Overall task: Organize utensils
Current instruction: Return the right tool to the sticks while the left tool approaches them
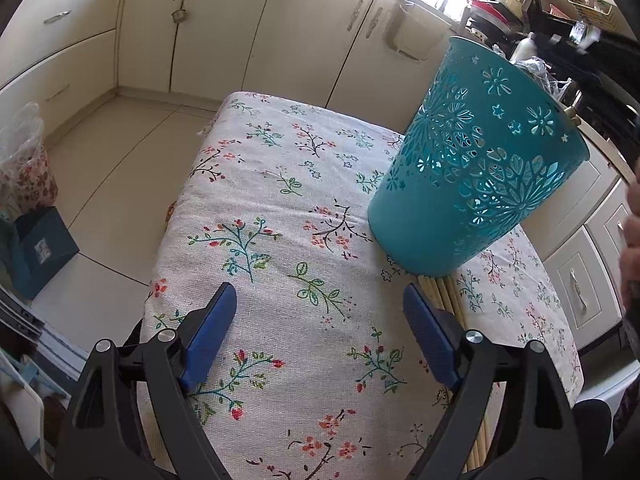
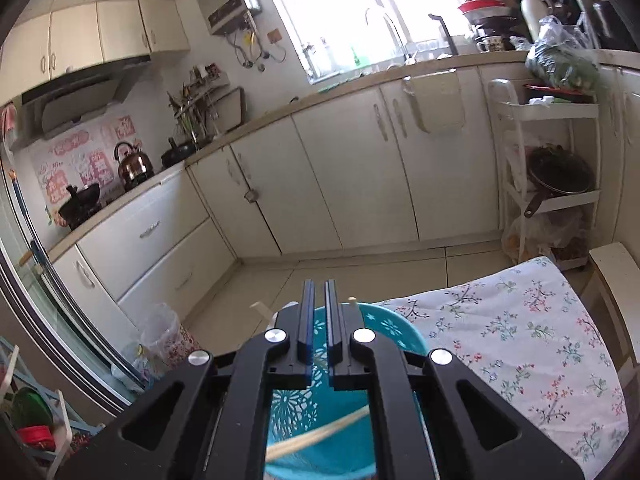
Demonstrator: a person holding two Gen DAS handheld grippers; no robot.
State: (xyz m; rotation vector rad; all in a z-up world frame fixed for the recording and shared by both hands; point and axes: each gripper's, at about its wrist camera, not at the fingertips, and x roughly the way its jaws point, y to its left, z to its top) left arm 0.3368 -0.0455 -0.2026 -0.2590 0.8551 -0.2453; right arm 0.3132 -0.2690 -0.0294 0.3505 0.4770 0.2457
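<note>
Teal holder stands on table; some chopsticks inside. A bundle of chopsticks lies beside its base, not yet loaded. Left claw spread, empty. Right claw pressed together above holder, gripping nothing visible.

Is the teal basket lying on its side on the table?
No, the teal basket stands upright on the floral tablecloth, open rim up.
</note>
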